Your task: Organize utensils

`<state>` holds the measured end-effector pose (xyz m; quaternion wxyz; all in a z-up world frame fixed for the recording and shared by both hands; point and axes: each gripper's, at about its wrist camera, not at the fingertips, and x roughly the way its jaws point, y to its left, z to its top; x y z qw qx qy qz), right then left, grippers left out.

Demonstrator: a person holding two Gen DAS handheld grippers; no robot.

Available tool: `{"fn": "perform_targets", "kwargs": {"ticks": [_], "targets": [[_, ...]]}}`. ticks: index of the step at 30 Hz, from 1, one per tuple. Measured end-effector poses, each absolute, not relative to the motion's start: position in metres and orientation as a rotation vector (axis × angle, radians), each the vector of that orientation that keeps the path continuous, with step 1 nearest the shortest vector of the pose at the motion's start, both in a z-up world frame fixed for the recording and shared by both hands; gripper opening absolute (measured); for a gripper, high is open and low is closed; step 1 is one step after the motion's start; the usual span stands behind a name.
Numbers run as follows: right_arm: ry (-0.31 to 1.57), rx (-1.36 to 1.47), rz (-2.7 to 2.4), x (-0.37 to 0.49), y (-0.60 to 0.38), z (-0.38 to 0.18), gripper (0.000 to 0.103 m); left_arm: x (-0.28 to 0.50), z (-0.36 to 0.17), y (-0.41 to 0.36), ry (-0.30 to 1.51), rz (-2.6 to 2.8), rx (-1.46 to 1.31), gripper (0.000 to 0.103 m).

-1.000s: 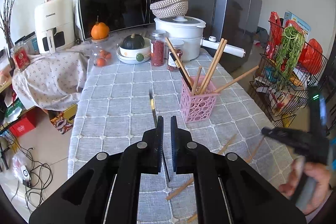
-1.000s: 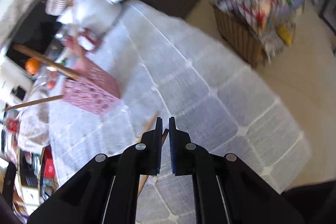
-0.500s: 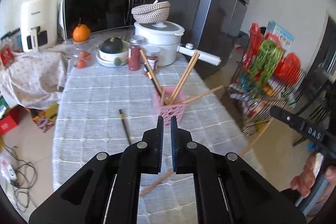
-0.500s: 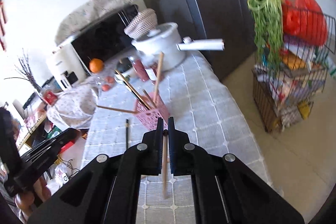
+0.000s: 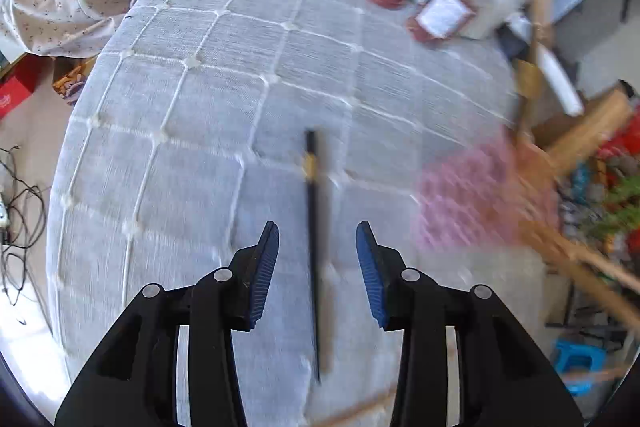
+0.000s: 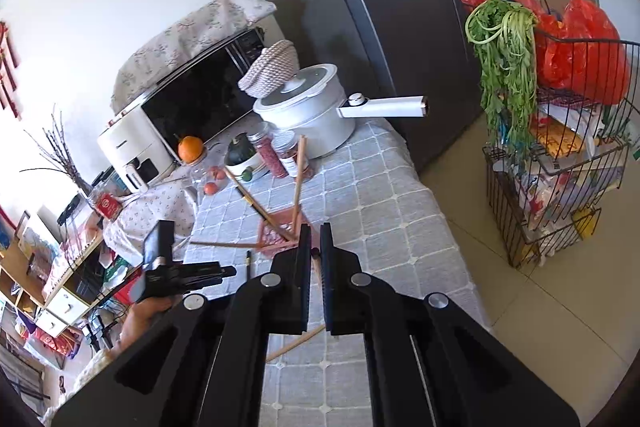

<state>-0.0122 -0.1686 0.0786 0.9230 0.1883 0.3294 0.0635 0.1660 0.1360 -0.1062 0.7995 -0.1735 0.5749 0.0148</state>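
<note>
A black chopstick (image 5: 313, 247) lies on the grey checked tablecloth (image 5: 208, 115). My left gripper (image 5: 317, 231) hangs just above it, pointing steeply down. Its jaws are opening and stand on either side of the chopstick without touching it. To the right, blurred, is the pink mesh holder (image 5: 472, 195) with wooden chopsticks (image 5: 580, 139) leaning out. My right gripper (image 6: 315, 227) is shut on a wooden chopstick (image 6: 316, 263), raised above the table in front of the pink holder (image 6: 276, 233). In that view the left gripper (image 6: 188, 275) shows at lower left, in a hand.
A white pot (image 6: 308, 107), jars (image 6: 272, 151), a bowl with a squash (image 6: 240, 155), a microwave (image 6: 200, 95) and an air fryer (image 6: 132, 151) crowd the table's far end. Another wooden chopstick (image 6: 296, 341) lies near the front edge. A wire rack (image 6: 560, 155) stands on the floor at right.
My left gripper dropped toward the table, tipped downward and opened over the black chopstick. My right gripper lifted off the cloth with the wooden chopstick and now looks across the table.
</note>
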Motion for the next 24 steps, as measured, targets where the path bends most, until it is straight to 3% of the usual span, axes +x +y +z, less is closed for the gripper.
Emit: {"fn": "perform_targets", "kwargs": {"ticks": [9, 12, 16, 24], "targets": [[0.701, 0.373, 0.116, 0.017, -0.178, 0.069, 0.005, 0.218, -0.138, 0.124, 1.264, 0.112, -0.266, 0.038], [0.704, 0.378, 0.116, 0.021, -0.180, 0.068, 0.005, 0.219, -0.140, 0.116, 1.242, 0.141, -0.161, 0.007], [0.703, 0.386, 0.120, 0.022, -0.184, 0.074, 0.005, 0.191, -0.127, 0.123, 1.150, 0.122, -0.158, 0.006], [0.683, 0.403, 0.137, 0.017, -0.183, 0.097, 0.005, 0.103, -0.039, 0.121, 0.863, 0.095, -0.066, 0.006]]}}
